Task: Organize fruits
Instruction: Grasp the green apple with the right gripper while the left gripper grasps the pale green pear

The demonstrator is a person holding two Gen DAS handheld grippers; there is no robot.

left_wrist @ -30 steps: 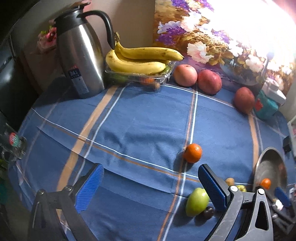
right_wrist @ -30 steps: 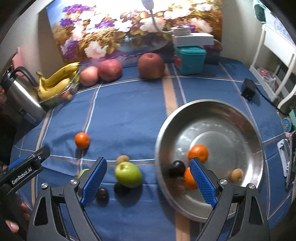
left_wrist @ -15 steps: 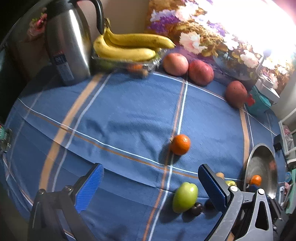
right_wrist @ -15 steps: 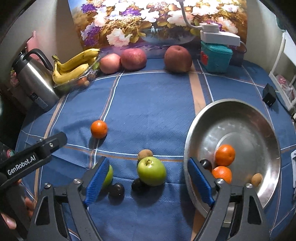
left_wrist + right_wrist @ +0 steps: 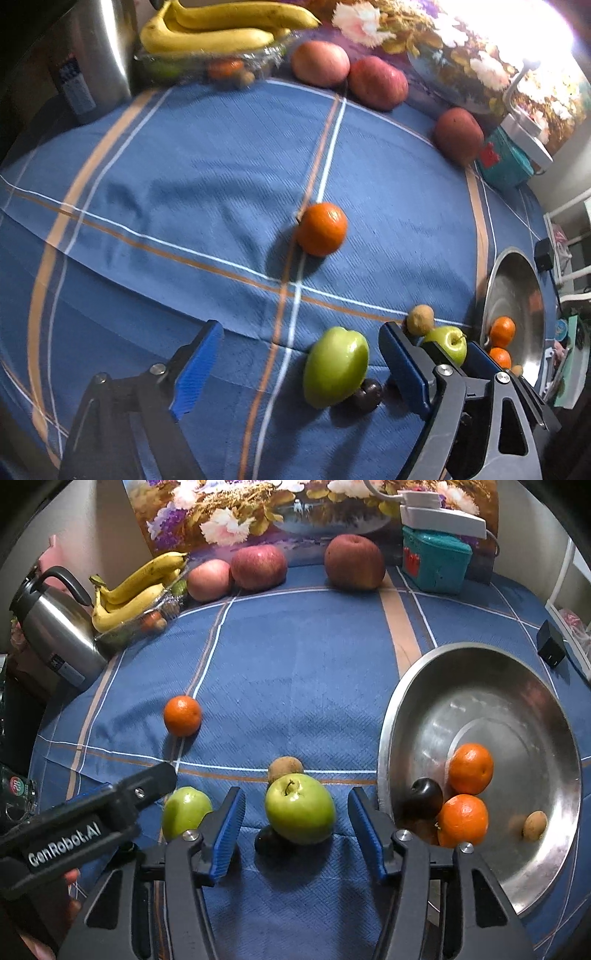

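Note:
Two green apples lie near the front of the blue cloth. In the left wrist view, the nearer green apple (image 5: 336, 365) sits between the blue fingers of my left gripper (image 5: 301, 369), closer to the right finger. The jaws are closing and no pad touches it. A dark plum (image 5: 367, 393) lies against this apple. In the right wrist view, my right gripper (image 5: 297, 834) straddles the second green apple (image 5: 299, 808). Its jaws are closing too, with a gap on each side. A steel bowl (image 5: 480, 701) on the right holds two oranges (image 5: 471, 768), a dark plum and a kiwi.
A loose orange (image 5: 182, 715) lies mid-cloth and a kiwi (image 5: 284, 768) just behind the second apple. Bananas (image 5: 136, 590), red apples (image 5: 258, 566), a steel jug (image 5: 55, 627) and a teal box (image 5: 436, 559) line the back. A black adapter (image 5: 550, 648) lies far right.
Both grippers have come down and tipped toward the green apples, which now look larger. The right jaws have narrowed a lot around their apple; the left jaws have narrowed a little.

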